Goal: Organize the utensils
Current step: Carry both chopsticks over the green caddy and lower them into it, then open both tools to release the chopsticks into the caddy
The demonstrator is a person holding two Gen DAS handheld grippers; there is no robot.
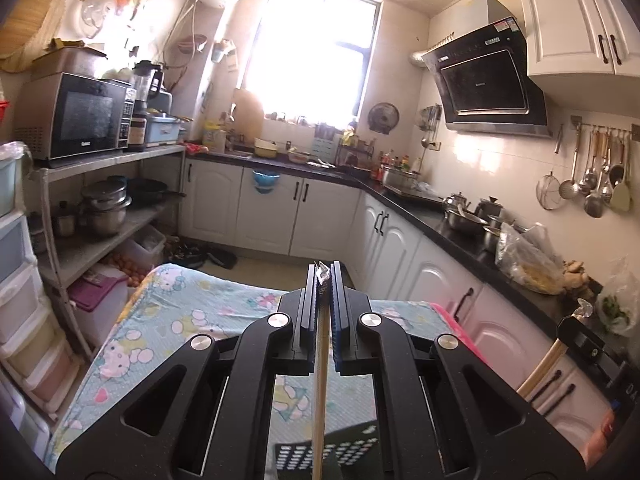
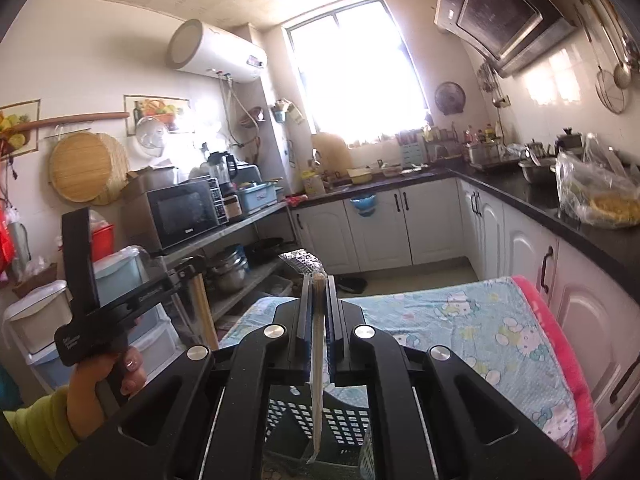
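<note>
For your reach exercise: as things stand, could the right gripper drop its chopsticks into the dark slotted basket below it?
Probably yes. The right gripper is shut on wrapped chopsticks that hang directly over the slotted basket, with nothing visible in between.

Wrapped chopsticks (image 1: 320, 380) upright, foil tip at 12 o'clock. Second wrapped pair (image 2: 317, 380) likewise. Dark perforated basket (image 2: 340, 424) at 6 o'clock.
</note>
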